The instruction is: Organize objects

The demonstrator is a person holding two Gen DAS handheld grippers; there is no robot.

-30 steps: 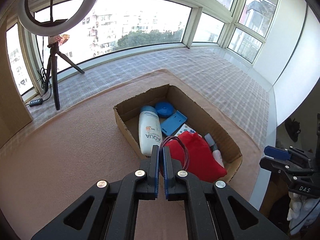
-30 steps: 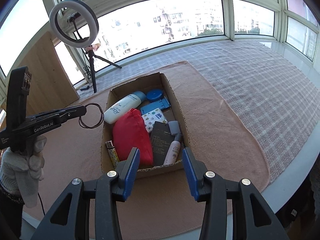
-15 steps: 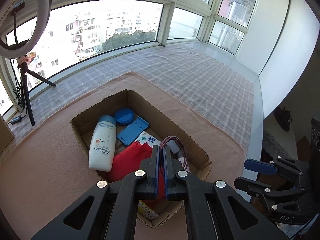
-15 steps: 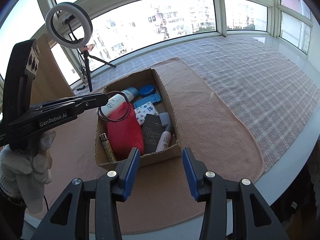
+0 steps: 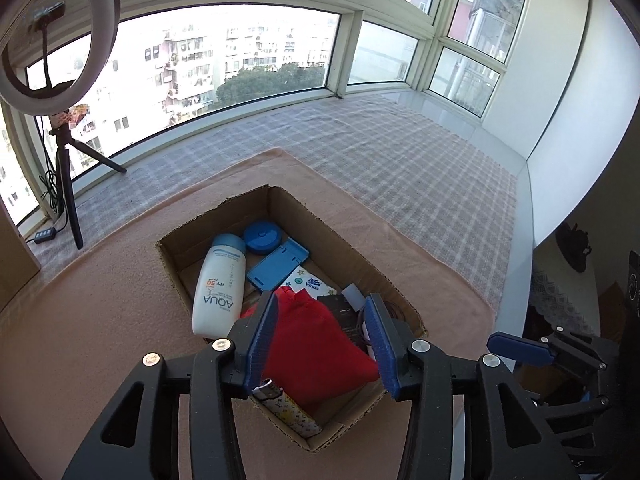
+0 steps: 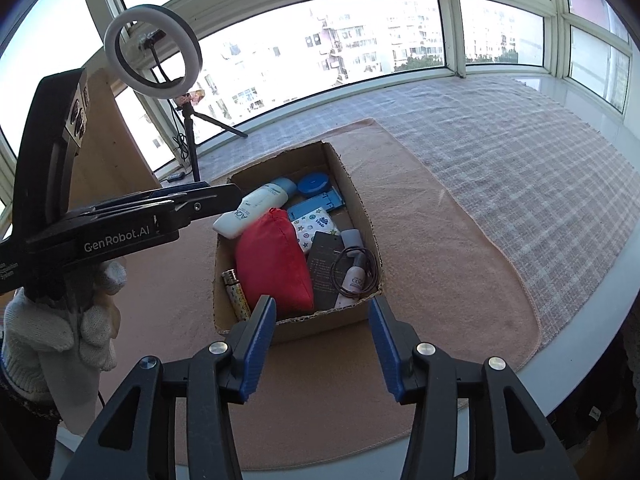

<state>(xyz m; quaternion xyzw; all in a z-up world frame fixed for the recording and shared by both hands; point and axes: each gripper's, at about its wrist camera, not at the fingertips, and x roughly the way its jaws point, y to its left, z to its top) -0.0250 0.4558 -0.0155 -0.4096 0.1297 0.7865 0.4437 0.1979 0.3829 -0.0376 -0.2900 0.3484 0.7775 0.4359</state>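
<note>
An open cardboard box (image 5: 276, 200) (image 6: 340, 168) holds a white AQUA bottle (image 5: 220, 284), a round blue tin (image 5: 261, 237), a blue flat case (image 5: 278, 266), a tissue pack (image 6: 314, 228), a red pouch (image 6: 276, 264) and a patterned lighter (image 6: 236, 292). A dark hair-tie ring (image 6: 333, 271) lies loose on a black card (image 6: 324, 264) and a small bottle (image 6: 354, 276) at the box's right side. My left gripper (image 5: 322, 308) hangs open above the red pouch, holding nothing. My right gripper (image 6: 322, 308) stands open just before the box's near wall.
The box sits on a pink towel (image 5: 100, 300) laid over a plaid cloth (image 5: 400, 168). A ring light on a tripod (image 6: 152, 52) stands at the back left by the window. A gloved hand (image 6: 60, 332) holds the left gripper. The sill's edge runs along the right.
My left gripper has opened and let go of the hair-tie ring, which now lies inside the box at its right side. The right gripper has stayed open and moved closer to the box.
</note>
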